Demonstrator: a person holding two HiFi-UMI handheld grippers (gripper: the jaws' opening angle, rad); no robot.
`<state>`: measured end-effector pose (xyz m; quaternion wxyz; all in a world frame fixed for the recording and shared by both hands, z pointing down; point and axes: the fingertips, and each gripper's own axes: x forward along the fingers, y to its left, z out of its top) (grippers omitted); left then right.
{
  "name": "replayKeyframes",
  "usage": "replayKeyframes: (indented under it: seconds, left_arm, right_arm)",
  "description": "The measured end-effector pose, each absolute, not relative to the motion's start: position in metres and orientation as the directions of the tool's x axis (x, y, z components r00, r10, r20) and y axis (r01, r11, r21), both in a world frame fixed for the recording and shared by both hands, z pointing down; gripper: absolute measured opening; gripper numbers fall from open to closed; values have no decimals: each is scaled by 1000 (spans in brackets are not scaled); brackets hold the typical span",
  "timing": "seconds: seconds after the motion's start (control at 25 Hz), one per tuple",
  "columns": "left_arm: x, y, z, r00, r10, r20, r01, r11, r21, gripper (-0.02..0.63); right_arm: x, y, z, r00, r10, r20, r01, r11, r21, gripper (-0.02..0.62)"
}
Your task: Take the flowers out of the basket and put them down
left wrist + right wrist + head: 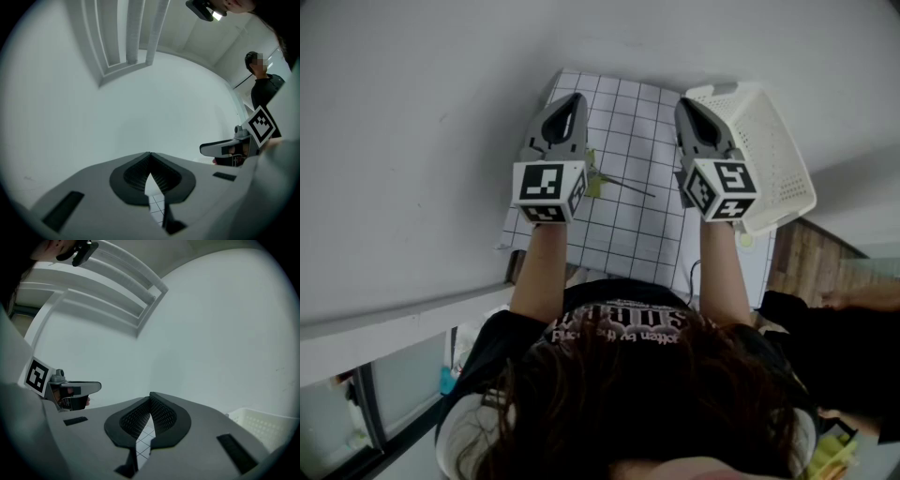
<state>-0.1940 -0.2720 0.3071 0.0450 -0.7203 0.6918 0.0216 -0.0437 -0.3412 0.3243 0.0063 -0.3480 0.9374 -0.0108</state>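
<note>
Flower (619, 182), head view only; basket (769, 150), head and right gripper views

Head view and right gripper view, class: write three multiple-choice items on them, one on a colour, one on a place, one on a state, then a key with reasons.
1. The basket is: A white; B blue; C red.
2. The flower lies: A in the basket; B on the gridded mat; C on the floor.
3. The right gripper is: A wide open; B shut on a stem; C shut and empty.
Key: A, its perforated walls are white; B, the stem crosses the mat's squares; C, the jaw tips meet, nothing between.
</note>
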Motion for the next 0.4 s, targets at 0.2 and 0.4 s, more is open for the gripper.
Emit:
replayKeyframes:
  seconds: [0.2,0.4]
  left_arm:
    - [-191,-273,309,48,-995,-87,-998,-45,-40,2]
    - [-190,-274,306,54,-995,-87,-998,-51,-46,2]
  right_arm:
    - [-42,-342,324,-756,-654,-6,-654,756,-20,21]
    - [-41,-343,322,-753,-658,-6,-658,753,-15,21]
